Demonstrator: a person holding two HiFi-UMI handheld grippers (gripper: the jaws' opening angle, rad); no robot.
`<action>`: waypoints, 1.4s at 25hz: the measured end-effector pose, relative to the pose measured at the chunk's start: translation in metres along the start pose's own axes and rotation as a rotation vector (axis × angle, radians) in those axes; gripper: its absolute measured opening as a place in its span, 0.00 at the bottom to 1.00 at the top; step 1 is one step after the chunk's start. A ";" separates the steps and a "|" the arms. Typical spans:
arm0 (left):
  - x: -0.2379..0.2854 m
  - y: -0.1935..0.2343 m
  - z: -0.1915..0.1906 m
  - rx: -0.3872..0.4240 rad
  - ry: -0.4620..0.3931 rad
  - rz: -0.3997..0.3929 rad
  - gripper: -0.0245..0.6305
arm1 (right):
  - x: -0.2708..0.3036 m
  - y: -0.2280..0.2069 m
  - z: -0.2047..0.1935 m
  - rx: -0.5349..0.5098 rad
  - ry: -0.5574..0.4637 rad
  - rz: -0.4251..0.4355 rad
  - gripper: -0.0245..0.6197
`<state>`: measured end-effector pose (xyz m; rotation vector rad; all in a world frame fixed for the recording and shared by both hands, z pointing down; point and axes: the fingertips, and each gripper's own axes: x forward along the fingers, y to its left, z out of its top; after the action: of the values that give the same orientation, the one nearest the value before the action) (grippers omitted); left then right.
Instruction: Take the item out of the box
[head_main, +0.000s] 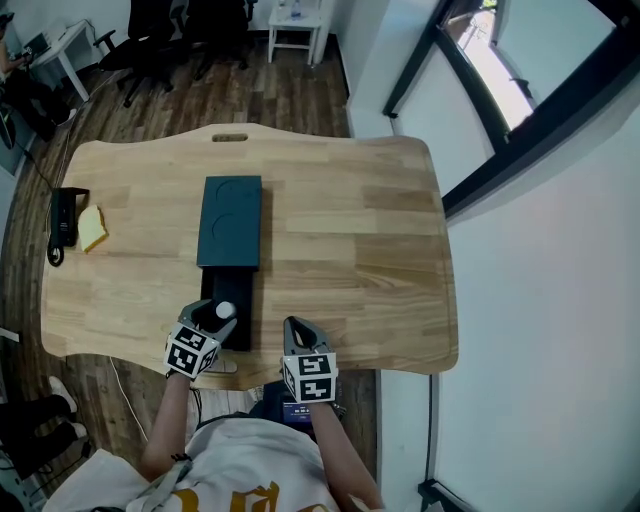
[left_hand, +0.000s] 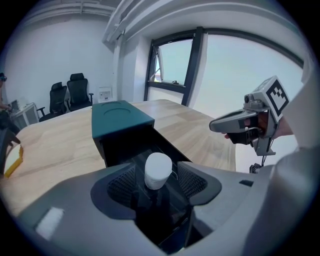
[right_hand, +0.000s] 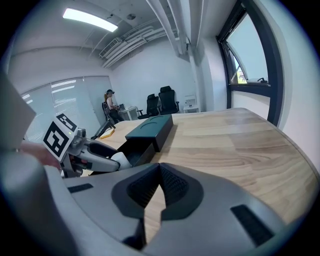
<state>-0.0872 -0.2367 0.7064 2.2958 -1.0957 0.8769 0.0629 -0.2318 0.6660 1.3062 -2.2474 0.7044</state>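
Observation:
A dark teal box (head_main: 230, 220) lies on the wooden table (head_main: 350, 240), its black drawer (head_main: 238, 290) pulled out toward me. A white-capped item (left_hand: 158, 170) with a dark body stands upright over the drawer. My left gripper (head_main: 215, 312) is open around it, its pads (left_hand: 121, 184) a little clear of the cap on both sides. The item's dark lower part blends into the drawer's inside. My right gripper (head_main: 297, 327) is shut and empty, hovering at the table's near edge right of the drawer. In the right gripper view, the box (right_hand: 150, 127) and left gripper (right_hand: 107, 162) lie left of centre.
A black handset (head_main: 65, 220) and a yellow piece (head_main: 93, 228) lie at the table's far left. Office chairs (head_main: 160, 40) and a white side table (head_main: 296, 25) stand beyond the table. A white wall and window frame (head_main: 520, 110) run along the right.

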 end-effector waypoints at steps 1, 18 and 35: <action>0.002 -0.001 0.000 0.007 0.004 -0.003 0.41 | 0.000 -0.002 0.001 0.003 -0.006 0.000 0.05; 0.019 0.002 -0.009 0.101 0.108 0.027 0.31 | 0.001 -0.013 0.013 0.005 -0.023 -0.010 0.05; -0.037 0.002 0.023 0.027 -0.040 0.037 0.30 | -0.052 -0.009 0.029 -0.005 -0.127 -0.086 0.05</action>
<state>-0.0988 -0.2334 0.6643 2.3314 -1.1537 0.8687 0.0906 -0.2198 0.6140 1.4736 -2.2741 0.5995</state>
